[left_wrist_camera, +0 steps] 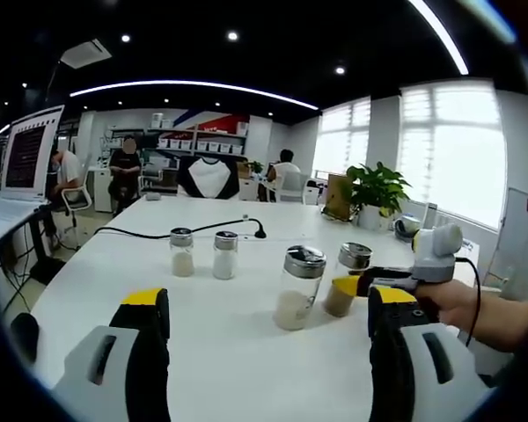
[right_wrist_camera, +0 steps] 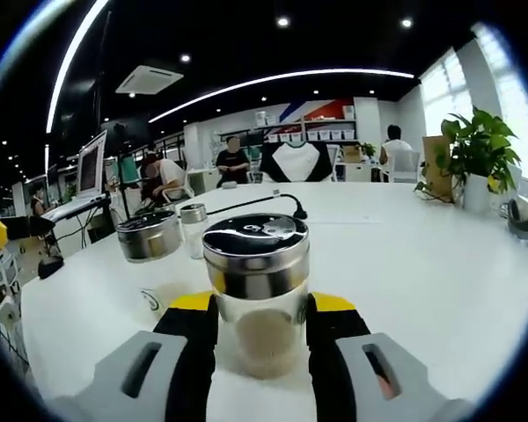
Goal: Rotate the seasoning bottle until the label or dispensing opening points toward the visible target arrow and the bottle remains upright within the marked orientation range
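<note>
yellow-tipped black and grey jaws of the right gripper (right_wrist_camera: 262, 316) pinched a clear glass seasoning bottle with a steel shaker lid (right_wrist_camera: 256, 290), one jaw on each side of the glass, beige powder in its lower part. bottle stood upright on the white table (right_wrist_camera: 405, 264). same bottle in the left gripper view (left_wrist_camera: 345, 280), right of centre, with the right gripper (left_wrist_camera: 350, 285) reaching in from the right, a person's hand (left_wrist_camera: 453, 303) behind it.

left gripper (left_wrist_camera: 268, 321) hung above the table with jaws spread wide, nothing between them. just beyond them stood a second clear glass shaker with steel lid and pale powder (left_wrist_camera: 297, 287), just beside the gripped bottle, whether touching, cannot tell. in the right gripper view that shaker's steel lid (right_wrist_camera: 148, 235) sat left of the held bottle.

farther back were two small glass shakers with white contents (left_wrist_camera: 202, 253), side by side and upright. a black cable (left_wrist_camera: 141, 234) ran across the table behind them.

far end: green potted plant (left_wrist_camera: 377, 189) near the window, monitor on a stand (left_wrist_camera: 31, 149) at left, seated people in the background, shelves with white boxes (left_wrist_camera: 198, 142).
</note>
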Tool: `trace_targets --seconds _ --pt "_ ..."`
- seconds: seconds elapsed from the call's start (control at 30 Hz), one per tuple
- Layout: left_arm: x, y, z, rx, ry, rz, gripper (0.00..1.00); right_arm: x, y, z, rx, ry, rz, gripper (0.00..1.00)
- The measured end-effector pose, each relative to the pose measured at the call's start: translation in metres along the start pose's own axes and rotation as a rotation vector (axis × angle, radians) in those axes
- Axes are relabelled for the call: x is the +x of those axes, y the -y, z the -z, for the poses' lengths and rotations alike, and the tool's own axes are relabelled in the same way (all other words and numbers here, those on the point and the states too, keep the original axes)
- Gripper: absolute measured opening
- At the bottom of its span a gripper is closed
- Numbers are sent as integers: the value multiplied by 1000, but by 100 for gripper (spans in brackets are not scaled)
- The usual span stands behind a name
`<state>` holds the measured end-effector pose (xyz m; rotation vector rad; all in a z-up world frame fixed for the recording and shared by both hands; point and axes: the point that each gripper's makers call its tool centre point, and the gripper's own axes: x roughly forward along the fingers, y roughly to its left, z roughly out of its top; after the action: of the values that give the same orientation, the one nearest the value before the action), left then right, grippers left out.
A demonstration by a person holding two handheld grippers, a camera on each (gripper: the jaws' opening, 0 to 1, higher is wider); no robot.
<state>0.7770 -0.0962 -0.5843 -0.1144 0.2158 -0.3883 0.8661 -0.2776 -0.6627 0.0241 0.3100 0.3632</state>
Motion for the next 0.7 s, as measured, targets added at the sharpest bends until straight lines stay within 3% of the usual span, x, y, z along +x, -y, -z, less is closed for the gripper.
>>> trace_targets --seconds 0.7 --pt "1 3 0 -6 2 18 98 4 5 1 16 21 171 38"
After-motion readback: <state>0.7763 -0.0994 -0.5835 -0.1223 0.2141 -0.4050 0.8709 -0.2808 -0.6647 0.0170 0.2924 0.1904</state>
